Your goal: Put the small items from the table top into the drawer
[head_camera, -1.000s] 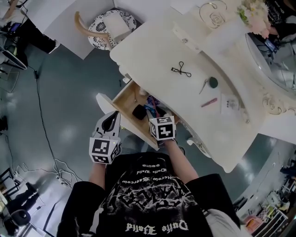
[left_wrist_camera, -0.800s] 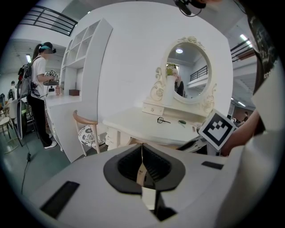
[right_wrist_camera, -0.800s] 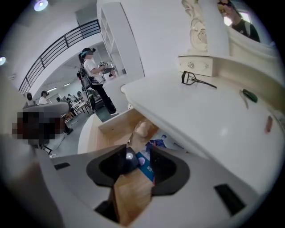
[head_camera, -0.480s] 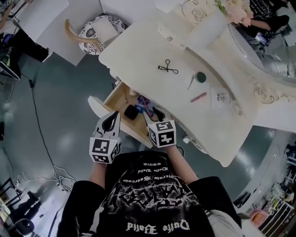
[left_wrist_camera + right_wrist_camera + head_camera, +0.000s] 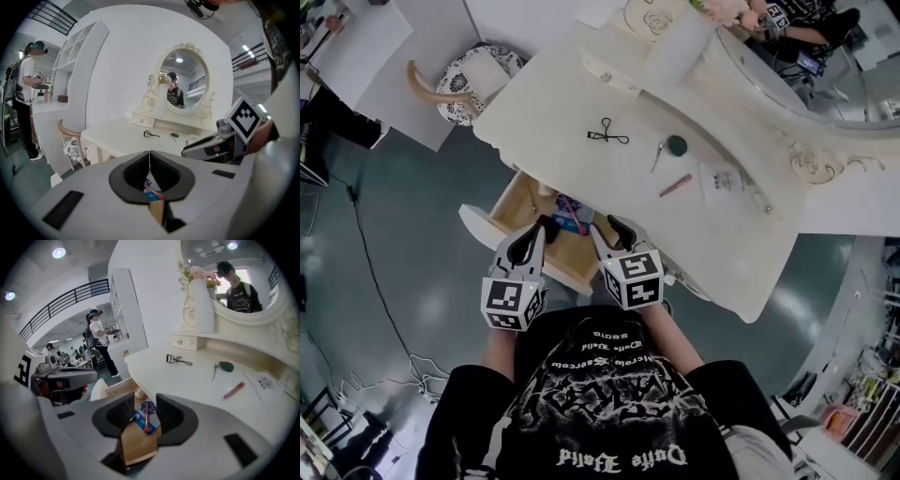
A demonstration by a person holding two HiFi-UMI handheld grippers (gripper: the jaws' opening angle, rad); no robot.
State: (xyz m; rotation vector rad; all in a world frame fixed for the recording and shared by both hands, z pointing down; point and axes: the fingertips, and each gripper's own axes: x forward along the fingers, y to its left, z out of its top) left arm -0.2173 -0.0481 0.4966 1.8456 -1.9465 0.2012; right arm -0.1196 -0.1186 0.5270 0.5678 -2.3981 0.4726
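Observation:
The wooden drawer stands pulled out under the white dressing table, holding a blue packet, a red stick and a dark item. On the table top lie an eyelash curler, a green-headed tool, a pink stick and a small packet. My left gripper hangs shut and empty over the drawer's front. My right gripper is open beside it; its jaws have just been closing a little, with nothing between them.
A chair with a patterned cushion stands to the table's left. An oval mirror, a small drawer box and a vase of flowers line the table's back. A person stands at a far counter. Cables trail over the floor.
My right gripper has lifted out of the drawer, so its fingers now show above the front edge. The left gripper has shifted slightly, and the table has slid up and left in view.

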